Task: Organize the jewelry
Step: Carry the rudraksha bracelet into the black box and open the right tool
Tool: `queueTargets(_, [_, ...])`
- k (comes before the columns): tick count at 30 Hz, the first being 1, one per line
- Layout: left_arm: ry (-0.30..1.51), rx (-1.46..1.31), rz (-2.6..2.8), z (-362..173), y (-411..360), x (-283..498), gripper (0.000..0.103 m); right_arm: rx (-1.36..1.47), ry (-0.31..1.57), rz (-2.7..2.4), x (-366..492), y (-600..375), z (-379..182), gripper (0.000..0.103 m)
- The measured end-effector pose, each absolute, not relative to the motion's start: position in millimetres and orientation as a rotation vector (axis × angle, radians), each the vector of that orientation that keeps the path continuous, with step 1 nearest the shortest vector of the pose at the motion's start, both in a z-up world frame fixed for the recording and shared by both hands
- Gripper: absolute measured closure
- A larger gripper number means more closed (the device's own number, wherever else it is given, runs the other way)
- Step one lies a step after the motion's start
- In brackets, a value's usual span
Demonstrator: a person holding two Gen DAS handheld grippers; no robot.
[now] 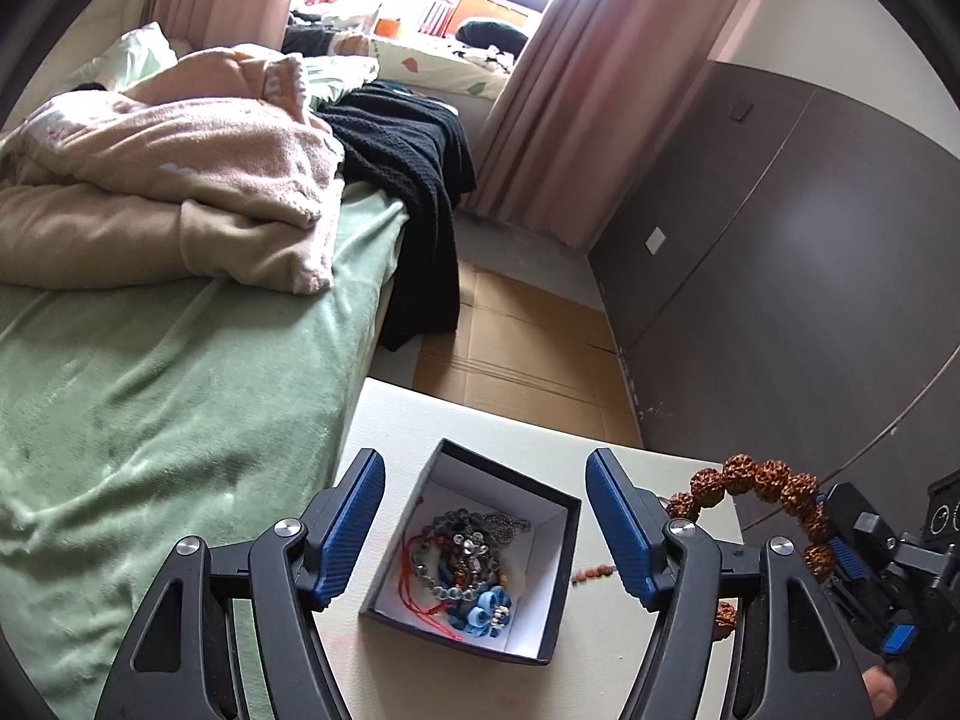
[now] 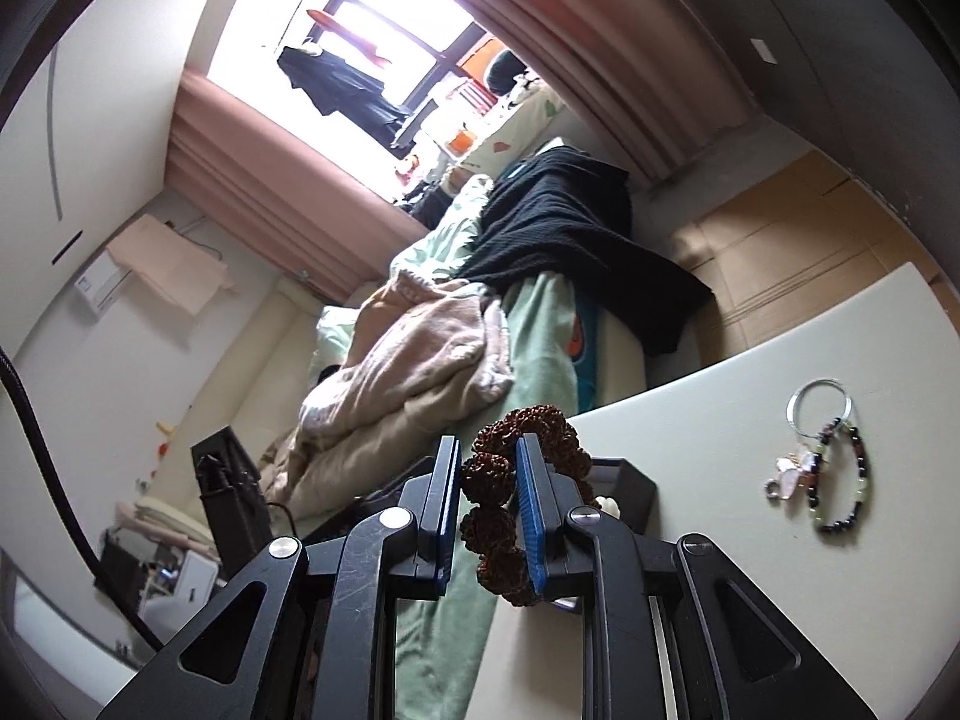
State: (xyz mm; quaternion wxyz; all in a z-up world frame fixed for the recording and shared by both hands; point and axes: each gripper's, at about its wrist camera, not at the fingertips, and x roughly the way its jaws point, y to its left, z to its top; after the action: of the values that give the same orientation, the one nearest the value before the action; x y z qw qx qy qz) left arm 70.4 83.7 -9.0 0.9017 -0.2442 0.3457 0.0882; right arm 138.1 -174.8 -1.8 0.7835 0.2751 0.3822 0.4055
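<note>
A black jewelry box [image 1: 558,546] with a white lining stands open on the white table [image 1: 474,426]; inside lie tangled bead strings, a red cord and a blue flower piece [image 1: 480,606]. My left gripper [image 1: 485,522] is open, its blue pads on either side of the box, above it. My right gripper [image 2: 489,510] is shut on a brown rough-bead bracelet [image 2: 489,525], held above the table right of the box; it also shows in the left wrist view [image 1: 762,480]. The box edge shows behind the bracelet [image 2: 630,486].
A dark bead bracelet with green beads [image 2: 852,480], a silver ring [image 2: 819,405] and a pink charm [image 2: 792,468] lie on the table. A small brown bead strand [image 1: 594,571] lies right of the box. A bed with a green sheet [image 1: 150,390] and blankets is left; a dark wardrobe [image 1: 780,240] is right.
</note>
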Motion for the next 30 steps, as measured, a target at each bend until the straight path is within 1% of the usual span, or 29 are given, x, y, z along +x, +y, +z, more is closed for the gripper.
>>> queueTargets(6, [0.699,-0.548,0.212,-7.5,99.7,64.2,0.033,0.567,0.818,0.894,137.7,-153.3,-0.4,0.083])
queueTargets(10, [0.701,-0.572,0.226,-9.2,109.3,61.6,0.033,0.536,0.856,0.871,143.6,-134.7,-12.0,0.081])
queueTargets(12, [0.698,-0.58,0.239,-9.7,113.2,60.1,0.033,0.527,0.912,0.87,150.9,-119.8,-24.5,0.071])
queueTargets(13, [0.696,-0.581,0.245,-9.8,114.3,59.0,0.033,0.527,0.943,0.882,153.6,-113.6,-31.0,0.059])
queueTargets(14, [0.694,-0.583,0.256,-10.3,115.7,57.9,0.033,0.538,0.983,0.905,156.2,-108.1,-38.9,0.052])
queueTargets(17, [0.695,-0.594,0.256,-12.3,117.9,57.6,0.033,0.564,1.026,0.918,157.5,-107.2,-49.1,0.051])
queueTargets(21, [0.691,-0.591,0.241,-12.4,113.8,58.4,0.033,0.571,1.013,0.892,156.5,-120.5,-45.8,0.05])
queueTargets(23, [0.69,-0.584,0.232,-12.3,108.6,59.6,0.033,0.567,1.003,0.862,155.4,-132.0,-44.0,0.042])
queueTargets(25, [0.692,-0.581,0.217,-12.6,103.3,61.3,0.033,0.554,0.995,0.828,153.6,-145.4,-41.4,0.036])
queueTargets(27, [0.701,-0.571,0.207,-13.2,96.8,63.6,0.033,0.551,0.998,0.809,154.0,-157.2,-40.1,0.034])
queueTargets(30, [0.714,-0.539,0.198,-13.5,85.8,67.9,0.033,0.547,1.002,0.754,155.5,-176.2,-39.9,0.028])
